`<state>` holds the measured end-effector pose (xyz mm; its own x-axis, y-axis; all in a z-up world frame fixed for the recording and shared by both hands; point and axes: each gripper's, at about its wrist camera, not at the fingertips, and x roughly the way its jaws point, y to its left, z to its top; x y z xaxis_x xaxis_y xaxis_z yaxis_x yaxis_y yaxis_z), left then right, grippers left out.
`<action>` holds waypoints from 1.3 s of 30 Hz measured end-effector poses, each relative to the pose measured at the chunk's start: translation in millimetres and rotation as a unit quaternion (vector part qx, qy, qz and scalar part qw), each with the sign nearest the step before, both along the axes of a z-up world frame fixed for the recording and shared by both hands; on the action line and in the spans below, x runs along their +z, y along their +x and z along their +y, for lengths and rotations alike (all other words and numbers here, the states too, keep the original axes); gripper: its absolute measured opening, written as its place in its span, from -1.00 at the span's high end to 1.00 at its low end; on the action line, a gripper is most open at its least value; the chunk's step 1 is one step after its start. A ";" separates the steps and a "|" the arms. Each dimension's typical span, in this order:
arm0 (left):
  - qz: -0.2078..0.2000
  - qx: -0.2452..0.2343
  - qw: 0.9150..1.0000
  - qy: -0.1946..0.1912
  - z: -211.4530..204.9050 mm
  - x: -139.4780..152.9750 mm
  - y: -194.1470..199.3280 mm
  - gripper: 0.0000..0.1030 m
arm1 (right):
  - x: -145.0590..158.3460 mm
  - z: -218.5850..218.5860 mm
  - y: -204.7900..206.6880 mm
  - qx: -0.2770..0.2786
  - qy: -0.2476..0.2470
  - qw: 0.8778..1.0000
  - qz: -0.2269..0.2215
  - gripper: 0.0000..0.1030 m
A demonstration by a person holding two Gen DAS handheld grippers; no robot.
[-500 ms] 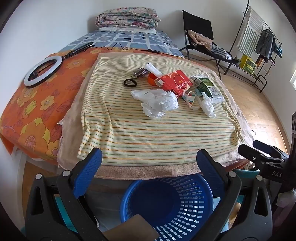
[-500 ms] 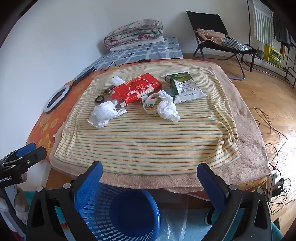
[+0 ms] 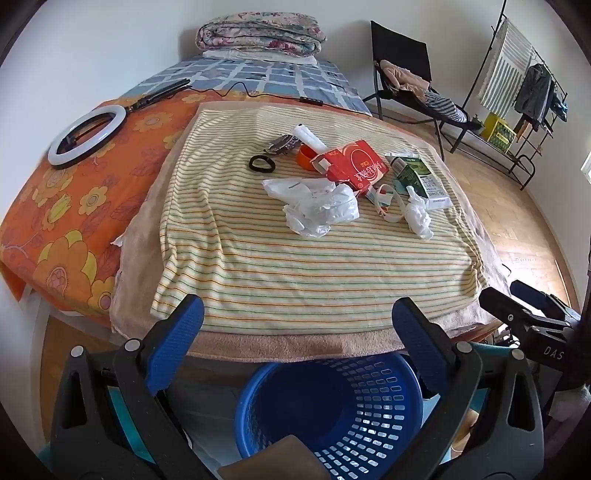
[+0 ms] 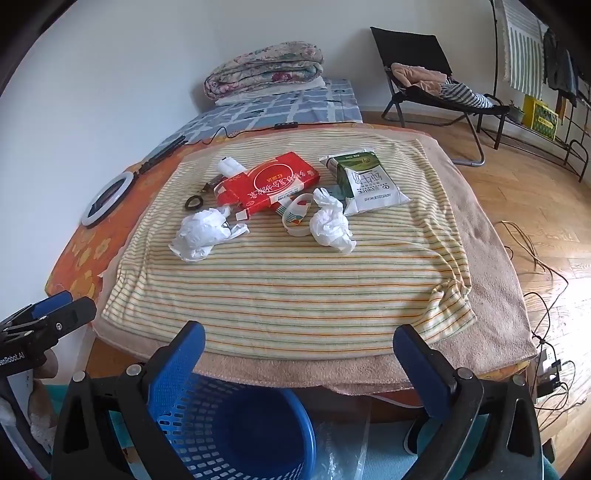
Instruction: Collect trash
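Observation:
Trash lies on a striped cloth (image 3: pixel 295 266) over the table: a crumpled white plastic bag (image 3: pixel 314 206), a smaller crumpled tissue (image 3: pixel 417 218), a red carton (image 3: pixel 351 166), a green milk carton (image 3: pixel 417 177), a tape ring (image 3: pixel 384 199), a black ring (image 3: pixel 261 163) and a white roll (image 3: pixel 308 136). The same items show in the right wrist view: bag (image 4: pixel 203 232), tissue (image 4: pixel 330 225), red carton (image 4: pixel 269 182), milk carton (image 4: pixel 364 181). A blue perforated basket (image 3: pixel 332 410) (image 4: pixel 236 435) stands below the table's near edge. My left gripper (image 3: pixel 297 332) and right gripper (image 4: pixel 299 350) are both open and empty, held above the basket.
An orange floral cloth with a ring light (image 3: pixel 86 134) lies to the left. A bed with a folded quilt (image 3: pixel 258 33) is behind. A folding chair (image 3: pixel 406 74) and a clothes rack (image 3: pixel 524 92) stand at the right. Cables (image 4: pixel 535 258) lie on the wooden floor.
Both views have shifted slightly closer to the table; the trash has not moved and both grippers stay open.

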<state>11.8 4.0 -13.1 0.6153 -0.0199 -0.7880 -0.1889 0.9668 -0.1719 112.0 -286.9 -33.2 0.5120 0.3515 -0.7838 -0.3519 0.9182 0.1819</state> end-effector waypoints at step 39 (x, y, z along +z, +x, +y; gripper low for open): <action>-0.030 -0.063 0.998 0.001 -22.4 37.5 18.5 -1.00 | 31.5 -20.9 6.6 0.024 0.045 0.999 -0.019 -0.99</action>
